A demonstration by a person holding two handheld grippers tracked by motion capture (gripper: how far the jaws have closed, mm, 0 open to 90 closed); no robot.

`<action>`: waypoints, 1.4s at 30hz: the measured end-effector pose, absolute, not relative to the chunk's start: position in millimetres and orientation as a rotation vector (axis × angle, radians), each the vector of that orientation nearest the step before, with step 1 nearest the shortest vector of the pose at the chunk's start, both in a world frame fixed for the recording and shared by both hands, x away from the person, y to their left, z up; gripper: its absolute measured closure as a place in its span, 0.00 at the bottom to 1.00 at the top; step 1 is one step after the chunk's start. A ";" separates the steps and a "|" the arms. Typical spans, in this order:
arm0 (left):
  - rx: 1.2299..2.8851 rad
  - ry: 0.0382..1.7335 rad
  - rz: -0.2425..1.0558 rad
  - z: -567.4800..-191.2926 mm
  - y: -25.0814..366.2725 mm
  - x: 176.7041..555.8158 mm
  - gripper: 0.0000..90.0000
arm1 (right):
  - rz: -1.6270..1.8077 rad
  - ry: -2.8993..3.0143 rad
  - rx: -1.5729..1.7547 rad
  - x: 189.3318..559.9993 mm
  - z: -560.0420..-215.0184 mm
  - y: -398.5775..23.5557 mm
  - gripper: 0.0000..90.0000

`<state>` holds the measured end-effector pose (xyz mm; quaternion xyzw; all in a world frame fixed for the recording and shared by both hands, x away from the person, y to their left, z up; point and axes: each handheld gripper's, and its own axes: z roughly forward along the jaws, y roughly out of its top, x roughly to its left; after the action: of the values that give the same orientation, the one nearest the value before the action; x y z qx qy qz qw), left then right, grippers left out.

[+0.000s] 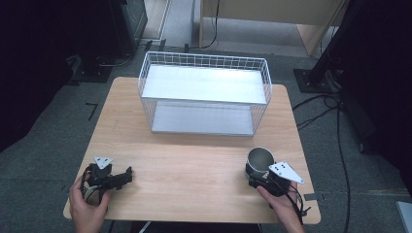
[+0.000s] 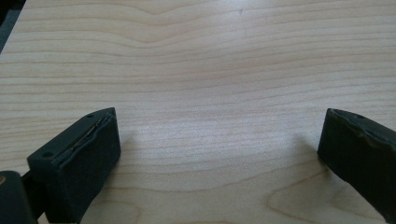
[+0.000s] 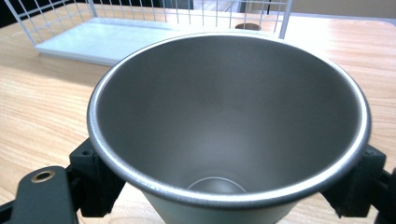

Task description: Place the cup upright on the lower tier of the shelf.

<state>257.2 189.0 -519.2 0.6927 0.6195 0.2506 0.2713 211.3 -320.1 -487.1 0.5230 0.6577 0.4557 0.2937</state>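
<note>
A steel cup (image 1: 259, 160) stands upright at the table's front right, empty inside. My right gripper (image 1: 260, 177) is shut on the steel cup (image 3: 229, 121), one black jaw on each side of its wall below the rim. My left gripper (image 1: 127, 175) rests low over the table's front left, held by a hand. In the left gripper view its jaws stand wide apart, left gripper (image 2: 219, 149) open, with bare wood between them.
A white wire rack (image 1: 204, 92) with two flat shelves stands at the back middle of the wooden table (image 1: 194, 170); its lower shelf (image 3: 102, 39) lies just beyond the cup. Cables and dark stands lie on the floor at right.
</note>
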 end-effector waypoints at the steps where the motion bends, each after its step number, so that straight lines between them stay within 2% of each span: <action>1: 1.866 1.668 0.675 -519.2 189.0 257.2 0.00 | 1.215 1.748 1.396 211.9 -486.0 -319.4 0.17; 42: 1.865 1.669 0.673 -519.1 189.1 257.2 0.00 | 1.333 1.657 1.202 271.7 -377.5 -264.5 0.17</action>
<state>257.2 189.1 -519.1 0.6926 0.6198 0.2500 0.2712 271.7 -264.5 -377.5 0.4622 0.6374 0.5126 0.3425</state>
